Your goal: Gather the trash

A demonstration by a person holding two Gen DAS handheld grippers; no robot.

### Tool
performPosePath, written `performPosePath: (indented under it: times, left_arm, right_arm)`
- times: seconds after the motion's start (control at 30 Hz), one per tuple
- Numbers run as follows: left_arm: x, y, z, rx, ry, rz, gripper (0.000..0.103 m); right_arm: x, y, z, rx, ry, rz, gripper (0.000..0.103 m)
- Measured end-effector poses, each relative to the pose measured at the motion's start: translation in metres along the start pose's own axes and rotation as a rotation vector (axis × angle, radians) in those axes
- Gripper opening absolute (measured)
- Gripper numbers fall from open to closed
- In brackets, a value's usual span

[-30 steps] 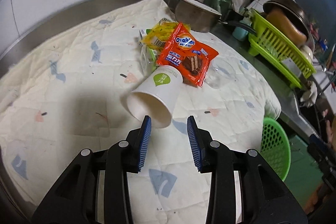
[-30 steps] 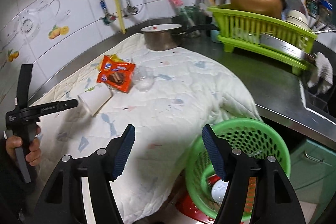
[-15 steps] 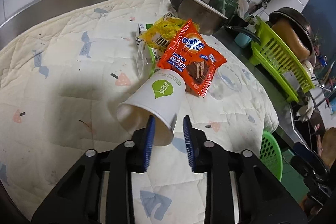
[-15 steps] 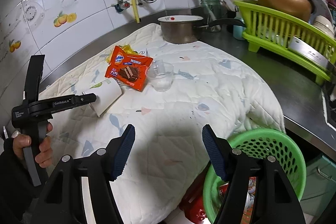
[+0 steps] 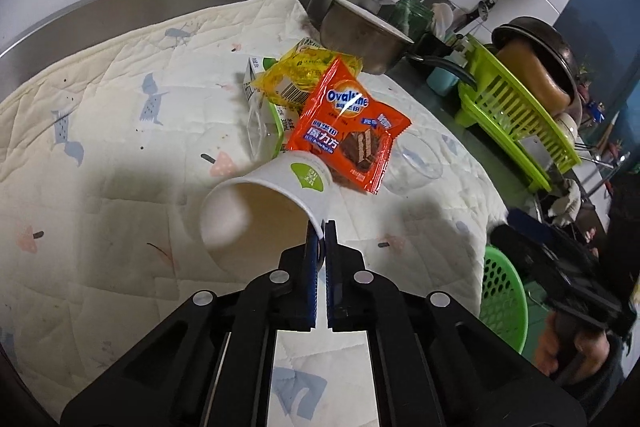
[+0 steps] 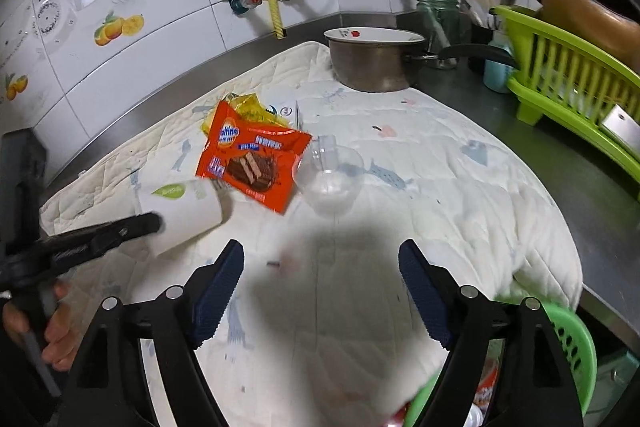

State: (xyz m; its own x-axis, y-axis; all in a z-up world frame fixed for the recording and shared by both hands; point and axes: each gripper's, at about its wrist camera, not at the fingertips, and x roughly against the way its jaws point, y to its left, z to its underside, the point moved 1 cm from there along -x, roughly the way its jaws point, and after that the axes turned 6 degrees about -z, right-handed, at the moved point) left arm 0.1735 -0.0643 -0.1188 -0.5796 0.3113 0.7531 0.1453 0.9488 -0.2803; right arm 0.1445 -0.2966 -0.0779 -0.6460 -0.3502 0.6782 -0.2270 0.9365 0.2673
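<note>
So left tool [image 5: 321, 233] just closed, pinching rim of paper cup [image 5: 272, 203] lying sideways on table, mouth toward tool. Green basket [image 5: 502, 291] sits lower right, probably drop spot. Right tool [image 6: 320, 263] wide, holding nothing.

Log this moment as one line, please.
left gripper: just closed, shut on cup rim | right gripper: just opened wider, empty | wrapper, basket: untouched

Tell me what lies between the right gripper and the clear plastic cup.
Nothing: in the right wrist view, only bare quilted mat, partly shadowed, separates the open right gripper from the clear plastic cup.
</note>
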Motion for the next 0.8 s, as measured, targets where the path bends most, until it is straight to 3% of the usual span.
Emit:
performPosePath:
  times: [0.37, 0.8]
  left_arm:
    - [0.028, 0.008, 0.0, -0.025, -0.022, 0.0, 0.002]
    - [0.043, 0.012, -0.002, -0.034, -0.042, 0.009, 0.002]
  right_arm:
    - [-0.062, -0.004, -0.029, 0.069, 0.045, 0.033, 0.077]
    - [-0.096, -0.015, -0.045, 0.067, 0.073, 0.047, 0.076]
